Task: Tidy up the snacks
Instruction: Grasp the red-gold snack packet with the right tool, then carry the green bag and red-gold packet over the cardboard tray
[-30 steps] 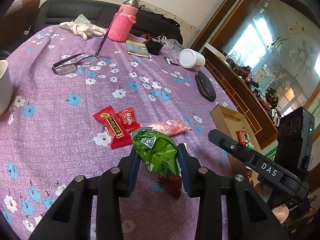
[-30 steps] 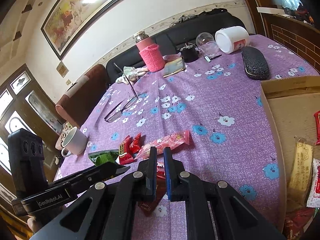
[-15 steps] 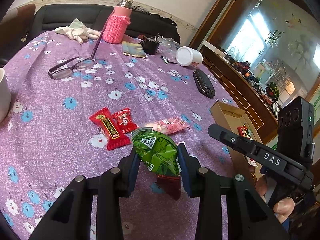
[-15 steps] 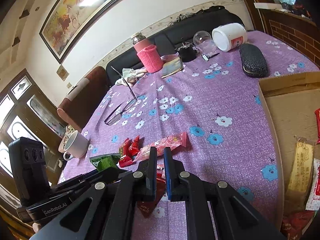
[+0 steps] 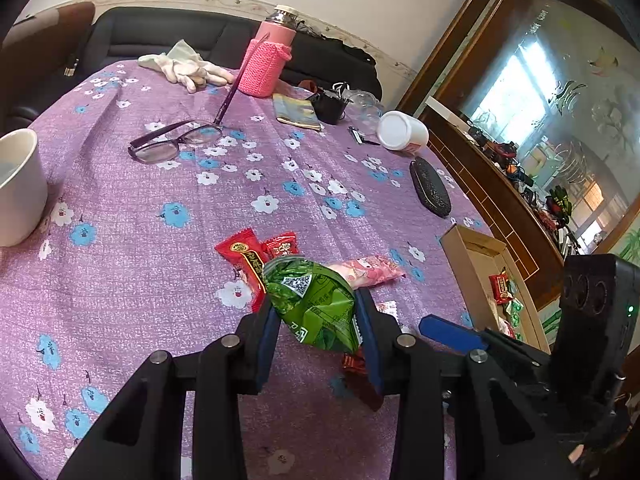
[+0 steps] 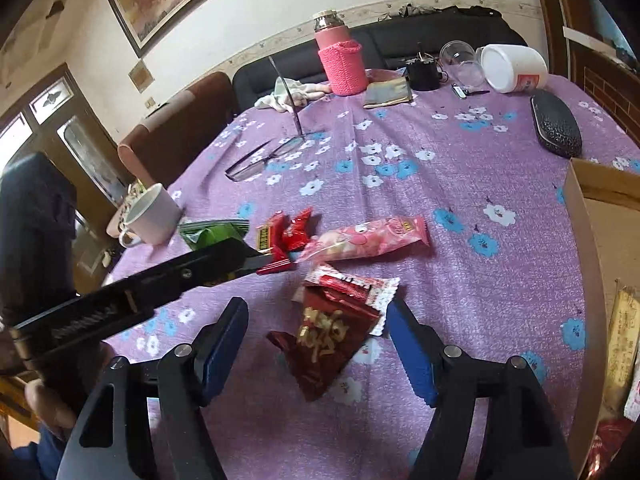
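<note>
Snacks lie scattered on the purple flowered tablecloth [image 6: 460, 184]: the green packet [image 5: 314, 304] is pinched between the two fingers of the left gripper [image 5: 316, 334], lifted a little above the cloth, and the jaws are closed tight on its sides. Just beyond it lie two red candy wrappers [image 5: 250, 258] side by side, with a long pink snack bag [image 6: 368, 238] just to their right. Nearer the right gripper [image 6: 316, 340], a dark red packet [image 6: 326, 340] rests flat on the cloth, partly overlapping a white-and-red wrapper [image 6: 354, 284]; that gripper's jaws are spread wide, one blue pad on either side of the dark red packet and neither touching it. At the right edge of the table stands an open cardboard box [image 5: 468, 268] with several small packets already inside. Farther off sit a white mug [image 6: 154, 216] near the left edge, a pair of glasses [image 5: 172, 144], a black glasses case [image 6: 556, 124], a pink bottle in a knitted sleeve [image 6: 340, 62], a white jar on its side [image 6: 514, 68] and a white glove [image 5: 188, 68] by the dark sofa.
</note>
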`<state>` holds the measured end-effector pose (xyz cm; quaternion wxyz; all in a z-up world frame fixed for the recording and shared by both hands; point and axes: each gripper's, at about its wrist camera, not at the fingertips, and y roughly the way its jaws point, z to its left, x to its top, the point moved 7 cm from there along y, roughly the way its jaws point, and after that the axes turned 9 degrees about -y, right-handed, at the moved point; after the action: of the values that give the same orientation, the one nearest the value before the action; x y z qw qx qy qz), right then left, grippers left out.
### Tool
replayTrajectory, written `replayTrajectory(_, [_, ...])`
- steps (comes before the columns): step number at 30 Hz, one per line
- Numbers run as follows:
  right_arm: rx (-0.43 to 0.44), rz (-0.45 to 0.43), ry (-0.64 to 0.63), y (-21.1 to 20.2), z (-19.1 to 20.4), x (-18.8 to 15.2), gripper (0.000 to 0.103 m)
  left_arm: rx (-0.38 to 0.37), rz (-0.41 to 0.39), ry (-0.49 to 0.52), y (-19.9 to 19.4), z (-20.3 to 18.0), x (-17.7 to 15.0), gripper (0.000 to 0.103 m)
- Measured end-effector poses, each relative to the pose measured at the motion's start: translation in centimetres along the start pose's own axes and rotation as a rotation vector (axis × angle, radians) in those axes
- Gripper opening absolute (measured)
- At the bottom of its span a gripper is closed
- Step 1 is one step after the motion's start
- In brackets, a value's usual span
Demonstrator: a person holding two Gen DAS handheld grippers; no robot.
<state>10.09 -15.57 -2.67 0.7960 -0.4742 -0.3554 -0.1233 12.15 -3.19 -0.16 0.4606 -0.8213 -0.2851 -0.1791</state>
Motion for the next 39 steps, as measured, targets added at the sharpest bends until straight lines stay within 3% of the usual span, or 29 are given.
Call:
replayTrajectory(4, [-0.033,0.078,0.041,1.4,-0.4,-1.1,0.072,0.02,-0.022,0.0,-0.3,0.3,0.3,0.036])
replayTrajectory(5, [-0.034,0.084,0.053,1.6,-0.4,-1.3,0.064,0.024,-0.026,-0.002,-0.3,0.4,0.3,0.036])
replayTrajectory(8, [-0.063,0.089,0.058,2.4,-0.6,-1.6,0.052,0.025,-0.033,-0.005,-0.6,0.4,0.4,0.036])
replayTrajectory(11, [-0.093,0.078,0.0,2.6,0.0,-1.5,0.051,0.026,-0.03,-0.005,-0.5,0.4,0.4,0.036])
replayTrajectory(14, [-0.097,0.077,-0.056,2.5,1.0,-1.6,0.034,0.028,-0.03,-0.005,-0.5,0.4,0.4,0.036])
replayTrajectory(19, [-0.098,0.054,-0.032,1.8,0.6,-1.3,0.032,0.025,-0.036,-0.007,-0.7,0.5,0.4,0.036])
replayTrajectory(25, [-0.109,-0.074,0.03,-0.9,-0.8,0.4,0.032,0.02,-0.034,0.003,-0.6,0.2,0.3,0.036])
replayTrajectory(39, [-0.15,-0.139,0.211,-3.0,-5.0,0.5,0.031,-0.013,-0.023,0.056,-0.4,-1.5,-0.4,0.036])
